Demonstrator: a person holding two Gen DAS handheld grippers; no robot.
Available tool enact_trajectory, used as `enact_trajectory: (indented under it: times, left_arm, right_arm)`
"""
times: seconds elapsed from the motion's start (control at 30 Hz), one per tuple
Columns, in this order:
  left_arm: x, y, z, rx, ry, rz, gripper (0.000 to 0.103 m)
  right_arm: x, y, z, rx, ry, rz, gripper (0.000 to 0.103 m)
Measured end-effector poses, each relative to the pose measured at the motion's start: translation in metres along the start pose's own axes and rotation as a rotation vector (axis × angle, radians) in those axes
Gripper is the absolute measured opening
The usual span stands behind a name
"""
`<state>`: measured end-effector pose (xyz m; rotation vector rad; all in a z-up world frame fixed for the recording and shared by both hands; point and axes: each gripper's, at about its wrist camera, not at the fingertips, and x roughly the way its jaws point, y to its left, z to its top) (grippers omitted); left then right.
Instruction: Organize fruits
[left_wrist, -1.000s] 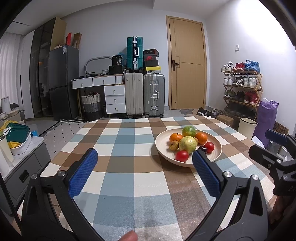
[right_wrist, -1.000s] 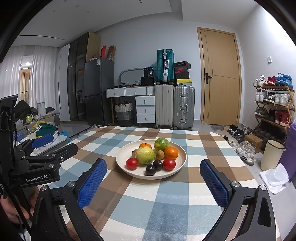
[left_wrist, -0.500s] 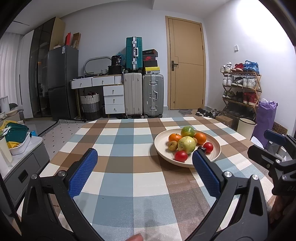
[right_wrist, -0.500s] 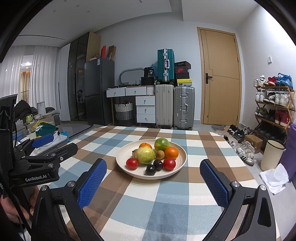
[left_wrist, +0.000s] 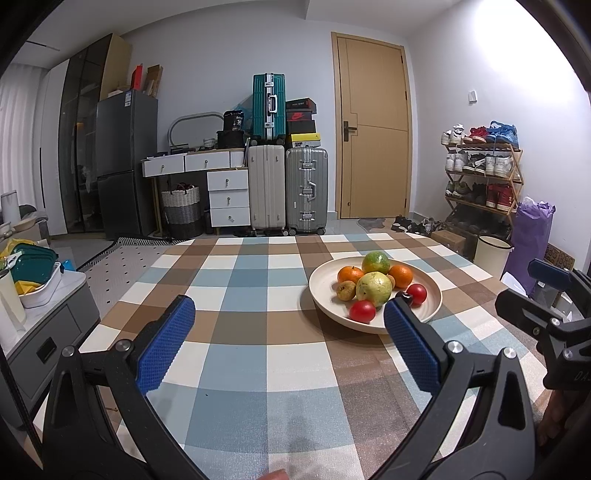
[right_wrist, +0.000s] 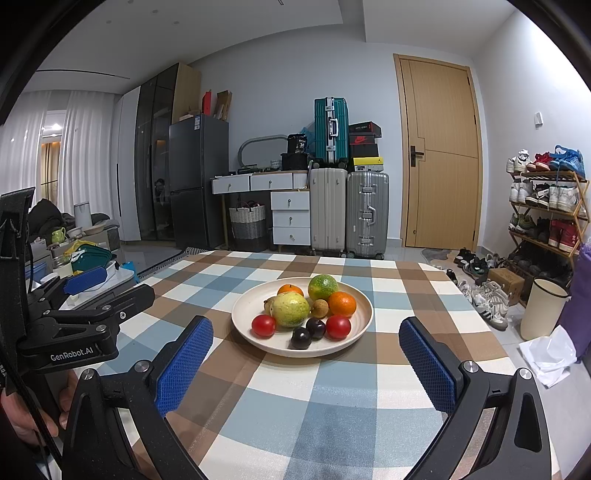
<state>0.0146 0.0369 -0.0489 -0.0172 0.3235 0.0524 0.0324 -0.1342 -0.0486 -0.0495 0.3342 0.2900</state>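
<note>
The left hand-held gripper (left_wrist: 288, 328) is spread wide, its two blue ribbed pads far apart with nothing between them but checked cloth. It hangs over the near part of the worktop (left_wrist: 236, 332) and touches nothing. Its right pad (left_wrist: 410, 343) sits in front of the near rim of the plate (left_wrist: 321, 291) in the left wrist view, apart from it.

The right hand-held gripper (right_wrist: 306, 354) is likewise wide open and empty, its pads standing to either side of the plate (right_wrist: 243, 314) as seen in its own camera, nearer to the viewer than the plate and clear of it. In the left wrist view it shows at the far right edge (left_wrist: 546, 314), held off the side of the worktop; in the right wrist view the left one shows at the left edge (right_wrist: 85, 306), gripped by a hand (right_wrist: 26, 417).

All the fruit lies heaped on the cream plate, which rests on the checked cloth toward the middle of the worktop: a large yellow-green fruit (right_wrist: 291, 308) in the centre, two oranges (right_wrist: 342, 303) and a green citrus (right_wrist: 323, 287) behind it, two red tomatoes (right_wrist: 263, 325) at the front, and two dark plums (right_wrist: 301, 337) by the near rim.
</note>
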Motion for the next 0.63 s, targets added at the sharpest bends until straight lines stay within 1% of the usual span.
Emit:
enact_trajectory:
  times: [0.63]
  left_arm:
    - [-0.0003, 0.0025, 0.0008, -0.008, 0.000, 0.014, 0.102]
  right_arm:
    - [0.0001, 0.0000, -0.0001, 0.000, 0.000, 0.000, 0.103]
